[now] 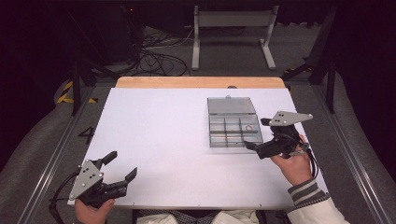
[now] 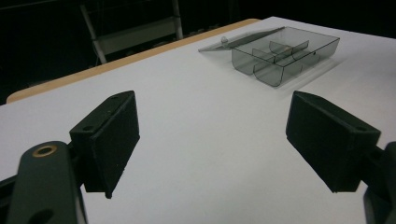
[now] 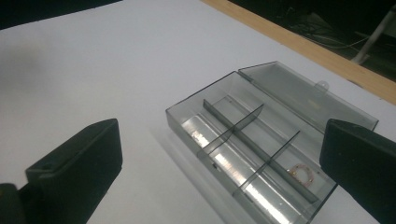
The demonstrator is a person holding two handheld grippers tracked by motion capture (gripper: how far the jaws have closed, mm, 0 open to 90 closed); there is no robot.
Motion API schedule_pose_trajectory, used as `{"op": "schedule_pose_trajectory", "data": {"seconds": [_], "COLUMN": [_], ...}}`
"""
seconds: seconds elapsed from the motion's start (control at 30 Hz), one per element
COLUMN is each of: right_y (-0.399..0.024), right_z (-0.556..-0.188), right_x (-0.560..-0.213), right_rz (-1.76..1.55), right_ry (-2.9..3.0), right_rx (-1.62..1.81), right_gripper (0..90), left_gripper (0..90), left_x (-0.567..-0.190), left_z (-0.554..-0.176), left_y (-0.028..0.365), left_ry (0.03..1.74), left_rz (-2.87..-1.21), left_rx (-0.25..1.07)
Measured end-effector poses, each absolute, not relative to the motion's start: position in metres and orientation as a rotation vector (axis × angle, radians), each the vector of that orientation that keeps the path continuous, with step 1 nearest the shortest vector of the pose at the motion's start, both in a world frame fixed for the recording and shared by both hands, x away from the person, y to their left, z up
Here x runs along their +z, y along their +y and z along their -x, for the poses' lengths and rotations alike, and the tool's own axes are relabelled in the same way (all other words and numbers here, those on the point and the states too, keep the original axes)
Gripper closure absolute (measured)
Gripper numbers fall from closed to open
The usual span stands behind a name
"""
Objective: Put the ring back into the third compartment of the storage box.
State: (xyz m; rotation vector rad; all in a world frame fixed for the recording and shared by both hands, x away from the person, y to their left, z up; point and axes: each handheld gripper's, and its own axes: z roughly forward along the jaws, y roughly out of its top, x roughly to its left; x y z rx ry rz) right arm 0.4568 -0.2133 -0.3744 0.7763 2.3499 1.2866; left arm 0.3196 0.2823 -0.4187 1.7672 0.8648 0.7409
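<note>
Left gripper (image 1: 119, 167) sat w/ jaws spread wide, nothing btwn them, low over the white table (image 1: 154, 140) at its near-left corner. Right gripper (image 1: 259, 135) also gaped, empty, just beside the near-right corner of the clear divided box (image 1: 233, 130). Box lay well ahead & right of left gripper, lid (image 1: 230, 105) flat open on its far side. A small ring (image 3: 303, 174) sat in the compartment nearest right gripper's right jaw. Beyond, the table's wooden edge (image 1: 201, 82).

Dark room. Grey floor (image 1: 28, 154) around white table (image 1: 154, 140). Grey metal stand (image 1: 232, 21) top centre; tangled cables (image 1: 159, 56) upper left; yellow-black hazard tape (image 1: 65, 93) left edge.
</note>
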Motion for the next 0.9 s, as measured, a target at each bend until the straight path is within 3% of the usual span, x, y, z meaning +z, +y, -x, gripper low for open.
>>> {"op": "schedule_pose_trajectory", "data": {"seconds": [0.9], "right_y": [-0.220], "right_z": [-0.410], "right_x": [-0.412], "right_rz": [-0.689], "right_ry": [2.362], "right_rx": [1.346], "right_gripper": [0.0], "left_gripper": [18.0], "left_x": [-0.418], "left_z": [-0.316], "left_y": [0.281], "left_ry": [0.852], "left_rz": [-1.773], "left_rx": [0.750]}}
